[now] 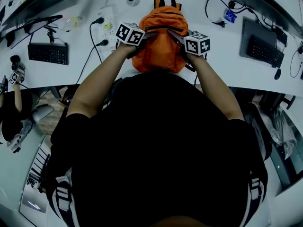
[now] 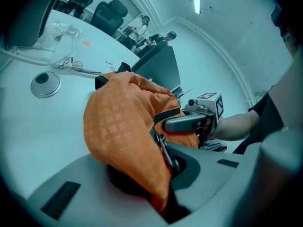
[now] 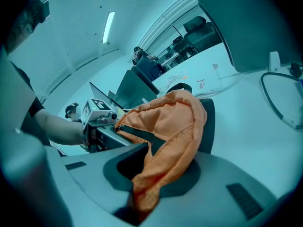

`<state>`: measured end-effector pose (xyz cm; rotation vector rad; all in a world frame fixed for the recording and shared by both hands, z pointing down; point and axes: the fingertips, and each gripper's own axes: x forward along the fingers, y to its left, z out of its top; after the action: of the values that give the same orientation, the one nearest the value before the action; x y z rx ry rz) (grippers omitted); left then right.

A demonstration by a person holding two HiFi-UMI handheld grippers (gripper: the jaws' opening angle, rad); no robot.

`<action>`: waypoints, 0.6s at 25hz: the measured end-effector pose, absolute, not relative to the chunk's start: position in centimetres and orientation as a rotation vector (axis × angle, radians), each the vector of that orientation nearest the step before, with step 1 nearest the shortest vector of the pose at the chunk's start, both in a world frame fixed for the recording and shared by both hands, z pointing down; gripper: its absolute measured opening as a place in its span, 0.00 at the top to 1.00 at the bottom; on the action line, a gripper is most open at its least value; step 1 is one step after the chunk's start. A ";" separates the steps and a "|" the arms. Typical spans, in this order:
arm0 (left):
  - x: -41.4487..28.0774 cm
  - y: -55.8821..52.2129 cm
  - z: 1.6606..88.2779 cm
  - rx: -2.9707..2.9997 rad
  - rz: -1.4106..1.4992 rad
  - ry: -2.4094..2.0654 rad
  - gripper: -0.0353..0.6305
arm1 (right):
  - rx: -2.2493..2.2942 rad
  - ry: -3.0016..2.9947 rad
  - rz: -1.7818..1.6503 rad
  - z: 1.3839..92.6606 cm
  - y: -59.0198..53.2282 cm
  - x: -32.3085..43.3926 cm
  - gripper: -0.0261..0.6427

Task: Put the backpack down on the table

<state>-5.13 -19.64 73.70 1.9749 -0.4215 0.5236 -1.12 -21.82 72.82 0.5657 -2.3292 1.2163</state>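
Observation:
An orange backpack with black straps stands upright over the white table, near its front edge. Whether its bottom rests on the table is hidden. My left gripper grips its left upper side and my right gripper its right upper side. In the left gripper view the orange fabric and a black strap run down into the shut jaws of the left gripper. In the right gripper view a fold of the backpack is pinched between the jaws of the right gripper.
A keyboard lies at the left and another keyboard at the right. A power strip with black cables lies just left of the backpack. A round metal disc sits on the table behind it. Another person is at the far left.

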 end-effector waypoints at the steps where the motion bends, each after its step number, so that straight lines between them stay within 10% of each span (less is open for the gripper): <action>1: -5.2 -19.7 73.7 1.976 0.525 -0.427 0.88 | 0.564 -2.326 1.211 72.9 -21.8 -1.1 0.84; 15: -6.1 -19.9 73.2 1.960 0.473 -0.459 0.68 | 0.617 -2.310 1.249 72.6 -22.1 -0.8 0.68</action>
<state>-6.10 -19.94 73.22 1.9605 -0.4587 0.4729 -0.77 -22.09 72.65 0.6171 -2.3099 1.2487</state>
